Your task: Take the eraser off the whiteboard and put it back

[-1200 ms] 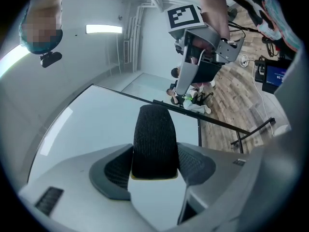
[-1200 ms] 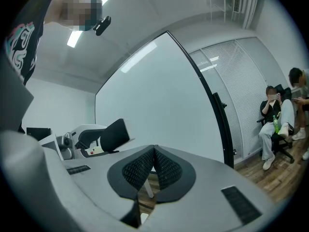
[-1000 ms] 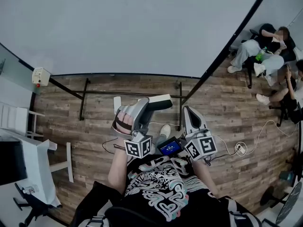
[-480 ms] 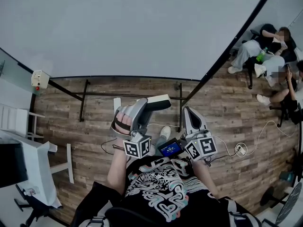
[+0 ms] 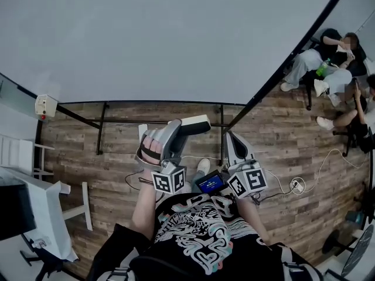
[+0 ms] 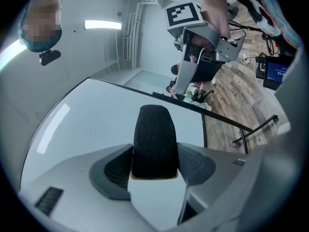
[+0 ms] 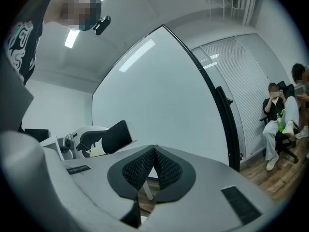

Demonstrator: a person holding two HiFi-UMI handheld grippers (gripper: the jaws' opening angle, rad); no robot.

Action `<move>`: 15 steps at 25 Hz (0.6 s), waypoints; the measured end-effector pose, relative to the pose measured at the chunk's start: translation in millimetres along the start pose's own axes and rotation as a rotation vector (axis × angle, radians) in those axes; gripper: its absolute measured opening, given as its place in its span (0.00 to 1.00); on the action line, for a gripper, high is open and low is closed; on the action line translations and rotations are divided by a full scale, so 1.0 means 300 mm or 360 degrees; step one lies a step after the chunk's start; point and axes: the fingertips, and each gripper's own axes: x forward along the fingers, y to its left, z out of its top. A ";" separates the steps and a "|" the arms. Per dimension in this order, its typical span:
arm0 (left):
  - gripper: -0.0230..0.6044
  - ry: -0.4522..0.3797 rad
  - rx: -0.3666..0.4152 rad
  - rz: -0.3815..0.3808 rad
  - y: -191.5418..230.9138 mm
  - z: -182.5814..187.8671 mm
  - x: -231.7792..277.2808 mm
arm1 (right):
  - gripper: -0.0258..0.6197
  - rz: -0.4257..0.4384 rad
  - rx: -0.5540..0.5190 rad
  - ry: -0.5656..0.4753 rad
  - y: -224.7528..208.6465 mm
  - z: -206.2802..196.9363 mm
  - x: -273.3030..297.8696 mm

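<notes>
**While the eraser is gripped at the board, a flat, square return is called for**

Since the white block eraser with the black felt face is clamped between the pads of the left gripper, it is best laid flat against the large white whiteboard. It should be let go only once it is judged to be seated, since a tilted approach could let it drop. The eraser is held low before the board; contact cannot be told. The left gripper is pointed level at the board. Beside it, the right gripper is likewise held level, its jaws closed together on nothing.
</notes>
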 end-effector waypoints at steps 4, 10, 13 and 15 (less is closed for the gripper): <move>0.48 -0.0009 0.0006 -0.0010 -0.004 -0.005 0.045 | 0.06 0.0000 -0.0001 0.0003 -0.018 0.007 0.030; 0.48 -0.0011 0.0008 -0.0002 0.006 -0.022 0.110 | 0.06 0.0007 -0.0009 -0.0002 -0.049 0.019 0.076; 0.48 -0.0007 0.0004 -0.0003 0.005 -0.034 0.139 | 0.06 0.0007 -0.0011 0.0007 -0.066 0.017 0.100; 0.48 0.0000 -0.0004 -0.0004 0.002 -0.048 0.159 | 0.06 0.0005 -0.0008 0.0020 -0.079 0.010 0.118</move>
